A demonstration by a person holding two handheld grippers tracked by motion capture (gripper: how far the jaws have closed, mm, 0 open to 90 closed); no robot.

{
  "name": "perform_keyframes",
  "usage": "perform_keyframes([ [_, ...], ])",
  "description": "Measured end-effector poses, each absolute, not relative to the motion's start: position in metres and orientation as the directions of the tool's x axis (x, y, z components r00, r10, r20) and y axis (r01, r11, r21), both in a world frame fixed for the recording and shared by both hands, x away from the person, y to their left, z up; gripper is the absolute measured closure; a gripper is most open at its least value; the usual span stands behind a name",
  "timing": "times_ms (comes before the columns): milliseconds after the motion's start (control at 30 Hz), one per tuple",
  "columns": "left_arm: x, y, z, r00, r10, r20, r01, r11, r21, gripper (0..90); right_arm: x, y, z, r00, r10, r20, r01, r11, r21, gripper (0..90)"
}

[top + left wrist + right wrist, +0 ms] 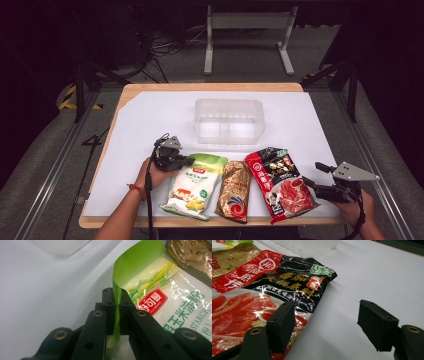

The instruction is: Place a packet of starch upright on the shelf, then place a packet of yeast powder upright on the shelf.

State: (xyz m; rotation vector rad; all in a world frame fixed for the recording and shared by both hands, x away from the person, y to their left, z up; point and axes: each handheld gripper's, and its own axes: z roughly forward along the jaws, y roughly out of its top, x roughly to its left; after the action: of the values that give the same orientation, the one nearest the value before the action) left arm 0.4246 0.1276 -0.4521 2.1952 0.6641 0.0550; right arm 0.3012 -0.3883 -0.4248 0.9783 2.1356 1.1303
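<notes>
Three food bags lie in a row along the near edge of the white table cover. The green and white starch bag [196,186] is the leftmost, and my left gripper [188,161] is shut on its green top edge [115,315], which stands pinched between the two pads. A gold bag [235,190] lies in the middle. The red and black hotpot bag [278,181] lies on the right. My right gripper [311,174] hovers open just right of that bag, and its left pad [282,325] overlaps the bag's edge [294,290] with nothing between the jaws.
A clear plastic bin [229,120] with a divider stands at the table's middle, beyond the bags. Bare white cover [150,120] lies around it. A metal stand [248,30] and cables are on the floor past the far edge.
</notes>
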Motion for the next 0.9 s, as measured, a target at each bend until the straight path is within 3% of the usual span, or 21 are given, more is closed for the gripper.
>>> perform_keyframes([
  [300,0.413,0.145,-0.425,0.852,0.493,-0.177,0.396,-0.385,0.833,88.9,0.299,-0.392,-0.424,-0.587,0.801,-0.12,0.348,0.383,0.855,30.8],
  [900,0.374,0.165,-0.363,0.835,0.527,-0.161,0.283,-0.159,0.946,89.8,0.299,-0.391,-0.424,-0.578,0.807,-0.118,0.351,0.376,0.857,31.0],
])
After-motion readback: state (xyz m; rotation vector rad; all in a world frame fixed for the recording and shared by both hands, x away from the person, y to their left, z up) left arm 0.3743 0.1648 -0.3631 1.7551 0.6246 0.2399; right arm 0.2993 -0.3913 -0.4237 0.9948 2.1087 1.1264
